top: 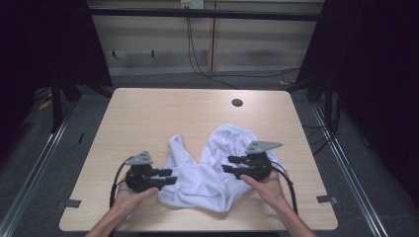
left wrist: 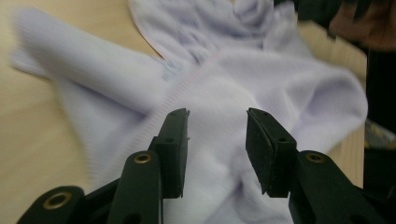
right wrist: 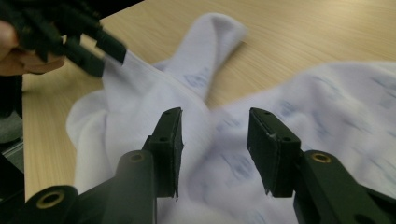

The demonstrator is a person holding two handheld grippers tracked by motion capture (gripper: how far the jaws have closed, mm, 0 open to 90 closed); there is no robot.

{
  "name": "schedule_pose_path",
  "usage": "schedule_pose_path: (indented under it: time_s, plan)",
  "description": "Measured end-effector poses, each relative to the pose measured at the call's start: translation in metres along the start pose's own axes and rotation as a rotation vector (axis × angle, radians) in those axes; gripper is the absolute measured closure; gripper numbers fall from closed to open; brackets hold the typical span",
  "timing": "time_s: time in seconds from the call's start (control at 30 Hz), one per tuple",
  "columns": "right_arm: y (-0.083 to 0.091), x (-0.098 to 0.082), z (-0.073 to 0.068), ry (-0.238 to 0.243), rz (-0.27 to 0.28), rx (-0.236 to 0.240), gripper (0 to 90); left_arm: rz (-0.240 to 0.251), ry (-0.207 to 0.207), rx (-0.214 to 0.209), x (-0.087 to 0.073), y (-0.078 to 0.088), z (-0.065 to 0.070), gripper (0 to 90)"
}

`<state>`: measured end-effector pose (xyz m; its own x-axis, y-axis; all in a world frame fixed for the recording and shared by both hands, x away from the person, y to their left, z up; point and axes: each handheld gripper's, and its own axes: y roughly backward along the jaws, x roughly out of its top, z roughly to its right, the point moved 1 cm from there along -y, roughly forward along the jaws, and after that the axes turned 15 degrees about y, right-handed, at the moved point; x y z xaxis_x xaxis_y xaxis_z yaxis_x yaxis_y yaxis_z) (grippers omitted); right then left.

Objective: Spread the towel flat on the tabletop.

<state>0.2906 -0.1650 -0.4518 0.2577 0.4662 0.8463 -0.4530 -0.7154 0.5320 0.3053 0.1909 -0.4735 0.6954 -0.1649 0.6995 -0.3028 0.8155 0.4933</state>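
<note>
1. High view: a crumpled white garment (top: 210,170) lies on the near half of the wooden table (top: 148,113), between the two hands.
2. The left gripper (top: 169,176) sits at the garment's left edge; in the left gripper view its jaws stand apart above the cloth (left wrist: 261,88), nothing pinched.
3. The right gripper (top: 228,164) sits at the garment's right side; in the right gripper view its jaws also stand apart over the fabric (right wrist: 327,107), clamping nothing.
</note>
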Motion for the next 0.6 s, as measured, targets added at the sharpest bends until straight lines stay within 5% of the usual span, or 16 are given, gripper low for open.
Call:
schedule_pose_path:
  time_s: [0.03,0.1,0.3,0.37,0.47,0.57,0.6]
  plan:
    - [-0.011,0.006,-0.002,0.01,0.002,0.02,57.1,0.0,0.0,0.0,0.0,0.0,0.0,59.3]
    - [-0.032,0.016,-0.006,0.031,-0.009,0.052,57.2,0.092,0.05,0.042,0.008,0.013,-0.02,59.5]
    - [-0.089,0.025,-0.011,0.09,-0.111,0.127,49.9,0.126,0.118,0.081,0.01,0.021,-0.044,58.3]
    - [-0.099,0.022,-0.012,0.091,-0.145,0.136,54.4,0.126,0.121,0.088,0.009,0.022,-0.046,57.1]
    - [-0.095,0.019,-0.016,0.109,-0.115,0.132,82.1,0.13,0.12,0.084,0.009,0.023,-0.045,55.9]
    - [-0.084,0.021,-0.019,0.108,-0.09,0.114,86.3,0.139,0.118,0.081,0.009,0.024,-0.043,55.3]
    - [-0.064,0.021,-0.019,0.104,-0.066,0.089,86.4,0.142,0.117,0.079,0.009,0.024,-0.042,55.3]
